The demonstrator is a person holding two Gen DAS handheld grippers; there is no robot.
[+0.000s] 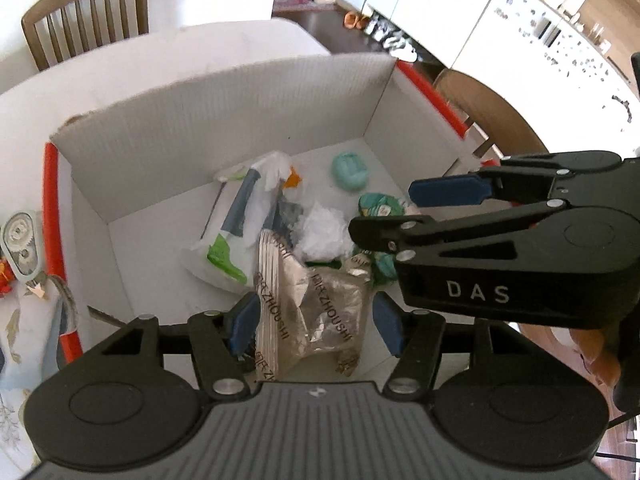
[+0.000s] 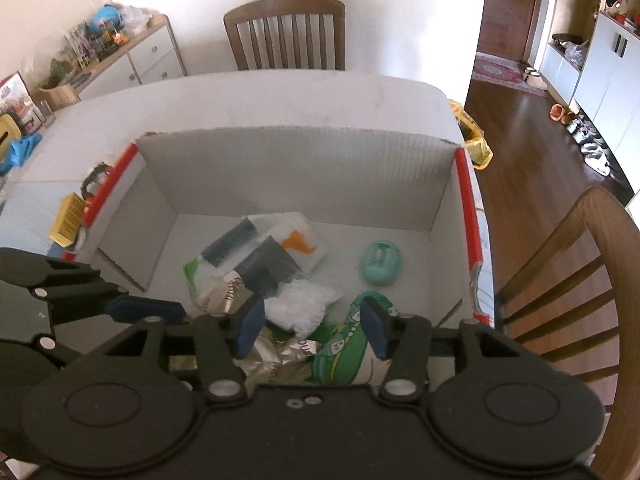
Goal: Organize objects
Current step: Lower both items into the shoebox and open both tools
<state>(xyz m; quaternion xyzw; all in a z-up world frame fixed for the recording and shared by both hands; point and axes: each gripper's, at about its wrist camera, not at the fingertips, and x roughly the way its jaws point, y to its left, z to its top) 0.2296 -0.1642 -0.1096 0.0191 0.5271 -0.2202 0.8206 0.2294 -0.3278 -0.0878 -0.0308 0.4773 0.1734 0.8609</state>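
- While both grippers tilt steeply down over the white box (image 1: pixel 224 92), the left gripper (image 1: pixel 316 324) stands parted around a crinkled clear wrapper (image 1: pixel 320 304), its left pad touching (grip uncertain).
- Right gripper (image 2: pixel 314 330) is apart, empty, above a green packet (image 2: pixel 348 352) running lengthwise away.
- Only the right view shows a yellow item (image 2: pixel 70 220) outside the box.

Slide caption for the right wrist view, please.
Right tongs open above the cardboard box holding wrappers, a white wad and a teal case.
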